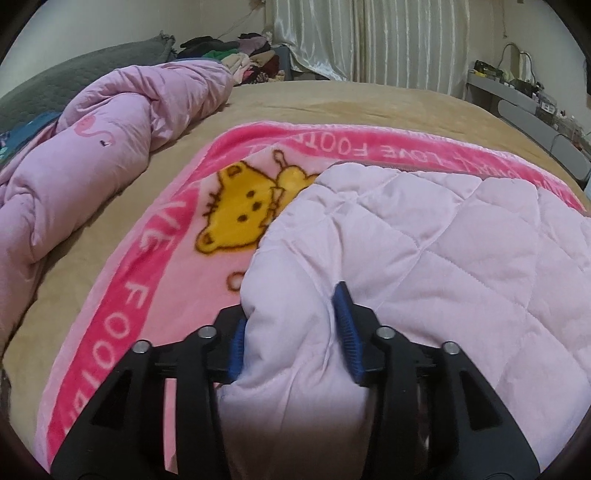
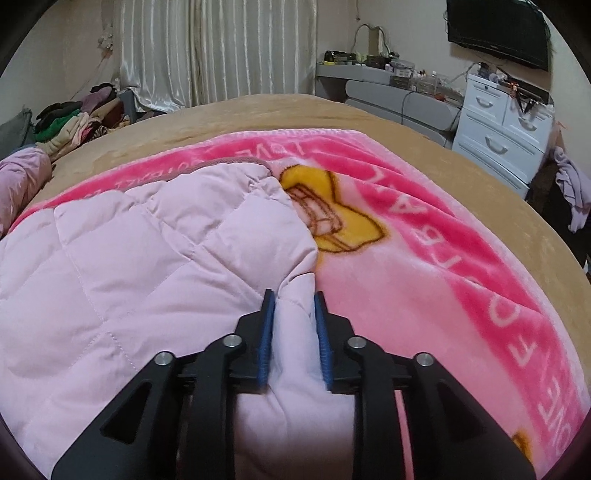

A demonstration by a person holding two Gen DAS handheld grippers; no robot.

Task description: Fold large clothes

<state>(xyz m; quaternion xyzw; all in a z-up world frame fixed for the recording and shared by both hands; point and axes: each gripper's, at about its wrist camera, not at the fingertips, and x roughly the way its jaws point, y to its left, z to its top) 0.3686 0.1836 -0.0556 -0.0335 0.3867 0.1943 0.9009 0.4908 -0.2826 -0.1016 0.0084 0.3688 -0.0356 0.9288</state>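
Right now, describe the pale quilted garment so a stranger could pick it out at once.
Start at the tan bed and find the bright pink cartoon blanket spread on it. On that blanket lies the quilted garment, pale lilac and stitched in diamonds. The crumpled pink comforter beside it is darker and lies off the blanket.

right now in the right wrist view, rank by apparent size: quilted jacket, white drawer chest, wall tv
1. quilted jacket, though nearest the camera
2. white drawer chest
3. wall tv, partly cropped, so unsure against the chest
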